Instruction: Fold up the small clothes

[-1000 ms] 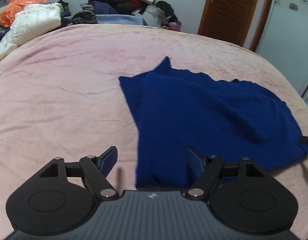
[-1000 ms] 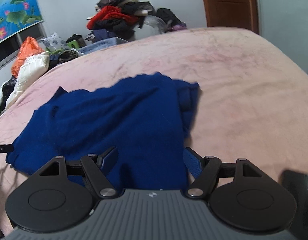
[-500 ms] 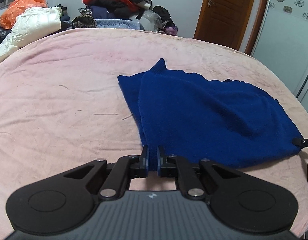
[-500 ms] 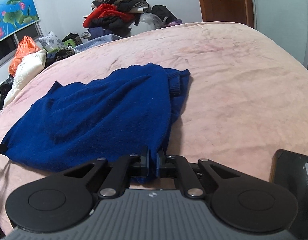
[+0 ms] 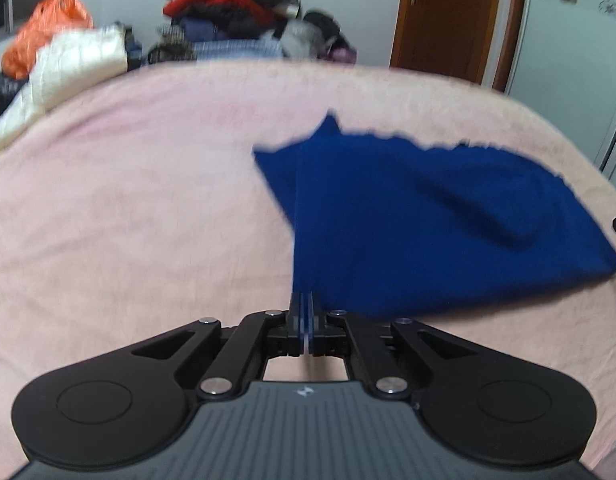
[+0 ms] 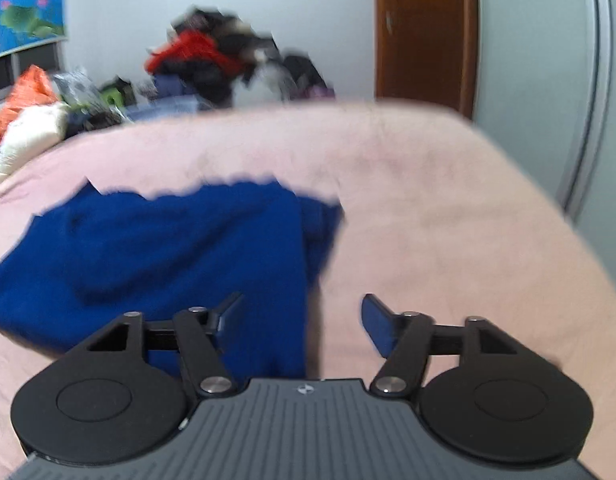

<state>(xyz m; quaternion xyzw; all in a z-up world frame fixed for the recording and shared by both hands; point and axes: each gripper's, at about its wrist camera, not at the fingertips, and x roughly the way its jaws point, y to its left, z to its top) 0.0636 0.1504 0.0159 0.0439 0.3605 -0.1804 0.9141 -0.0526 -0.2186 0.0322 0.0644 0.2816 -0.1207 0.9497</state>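
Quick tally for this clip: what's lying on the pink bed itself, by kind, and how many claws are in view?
Blue garment: 1, on the pink bed
Claws: 2, the left claw shut on the garment's near corner, the right claw open over its near edge
Total: 3

Both wrist views look forward and slightly down along their fingers, close over the pink bed (image 5: 128,208); each faces the far clothes pile (image 6: 204,60) (blurred); both share the blue garment (image 5: 428,216) and brown door (image 6: 424,32).
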